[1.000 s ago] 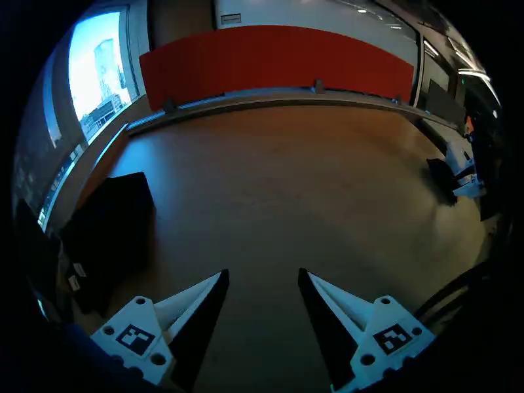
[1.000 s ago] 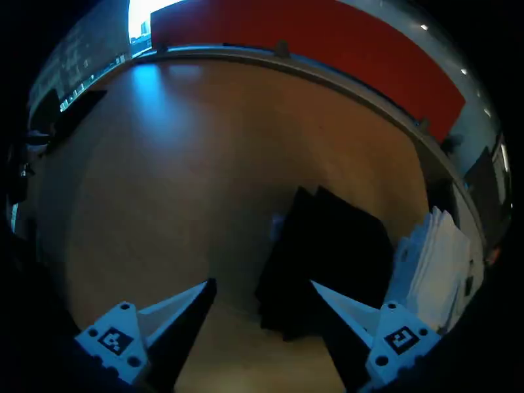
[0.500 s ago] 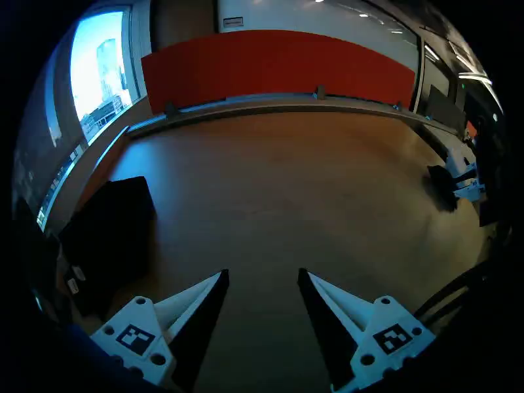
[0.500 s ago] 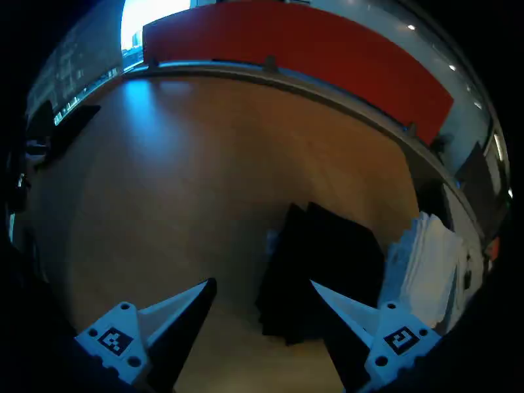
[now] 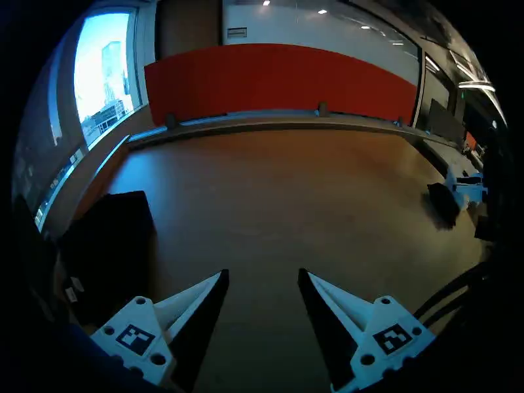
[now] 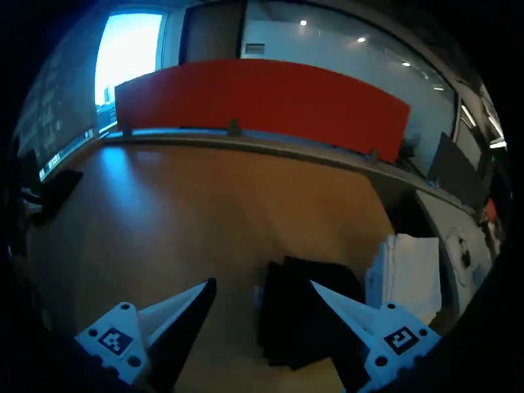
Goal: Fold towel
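In the right gripper view a stack of dark folded towels (image 6: 304, 308) lies on the wooden table (image 6: 196, 216), just ahead of my right gripper (image 6: 262, 291). That gripper is open and holds nothing. To its right rests a stack of white folded towels (image 6: 409, 278). In the left gripper view my left gripper (image 5: 261, 278) is open above bare wooden table (image 5: 281, 190), nothing between its fingers. A dark folded pile (image 5: 108, 242) sits at its left. Far off on the right, the other gripper (image 5: 458, 193) shows small over a dark cloth.
A red partition (image 6: 262, 105) runs along the table's far edge, with a bright window (image 5: 98, 78) at the left. A dark object (image 6: 56, 190) lies near the table's left edge in the right gripper view. Cables (image 5: 458, 288) hang at the lower right of the left gripper view.
Both cameras have tilted upward, so the red partition and the wall above it show more. In the right gripper view the towel stacks have slid lower and nearer. Both grippers stay open.
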